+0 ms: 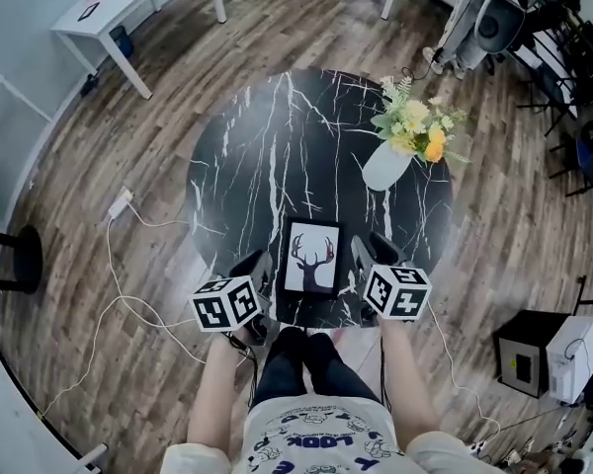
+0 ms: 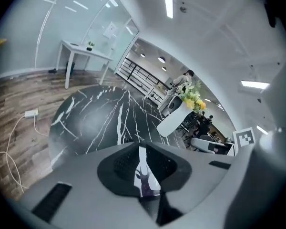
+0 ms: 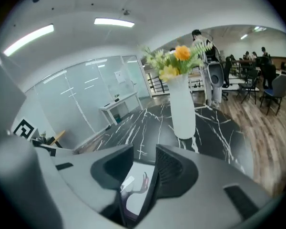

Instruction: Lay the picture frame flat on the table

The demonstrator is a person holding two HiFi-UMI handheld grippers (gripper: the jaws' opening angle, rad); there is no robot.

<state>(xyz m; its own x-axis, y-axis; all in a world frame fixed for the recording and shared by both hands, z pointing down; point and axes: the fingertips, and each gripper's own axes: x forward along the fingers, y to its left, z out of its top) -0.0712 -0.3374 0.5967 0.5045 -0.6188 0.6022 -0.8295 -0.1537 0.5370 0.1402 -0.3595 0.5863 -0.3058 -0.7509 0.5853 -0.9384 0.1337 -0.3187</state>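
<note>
Currently: picture frame (image 1: 311, 257) (deer-antler print, face up) sits on the round black marble bench (image 1: 277, 146), lower centre of the head view, near the bench's front edge. Left gripper (image 1: 260, 268) is just beside its left edge, right gripper (image 1: 374, 251) just beside its right. Both released: left fingers (image 2: 119, 163) leave a narrow slit, right fingers (image 3: 174, 168) stand wider; the frame shows through each gap. White vase (image 1: 385, 166) stands upper right.
</note>
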